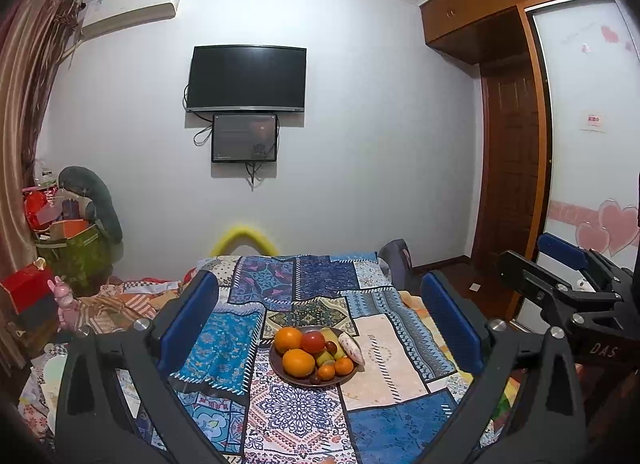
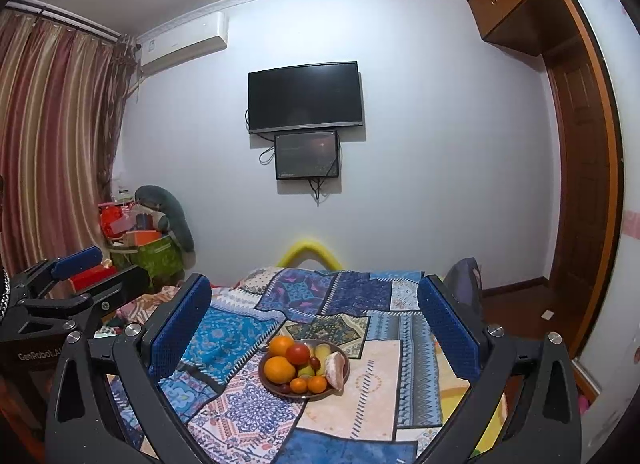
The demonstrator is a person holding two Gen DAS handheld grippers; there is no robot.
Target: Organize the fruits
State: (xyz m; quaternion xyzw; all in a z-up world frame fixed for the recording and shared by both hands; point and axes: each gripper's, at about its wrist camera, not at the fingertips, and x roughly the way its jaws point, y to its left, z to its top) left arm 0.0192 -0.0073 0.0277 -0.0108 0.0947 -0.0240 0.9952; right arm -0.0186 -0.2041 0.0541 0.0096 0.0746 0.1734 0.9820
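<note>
A brown bowl [image 1: 280, 373] of fruit sits on a patchwork cloth on a table. It holds oranges [image 1: 298, 362], a red tomato [image 1: 313, 341], small tangerines, green-yellow fruit and a pink-white piece at the right edge. The bowl also shows in the right wrist view [image 2: 264, 382]. My left gripper [image 1: 320, 324] is open and empty, held above and behind the bowl. My right gripper [image 2: 314, 322] is open and empty, also short of the bowl. The right gripper shows at the right of the left wrist view [image 1: 560, 272]; the left gripper shows at the left of the right wrist view [image 2: 92, 268].
The patchwork cloth [image 1: 384, 352] covers the table. A yellow chair back [image 1: 244, 238] stands beyond the far edge. Boxes and a plush toy [image 1: 92, 200] pile up at the left by the curtain. A TV [image 1: 246, 78] hangs on the wall. A wooden door [image 1: 512, 168] is at the right.
</note>
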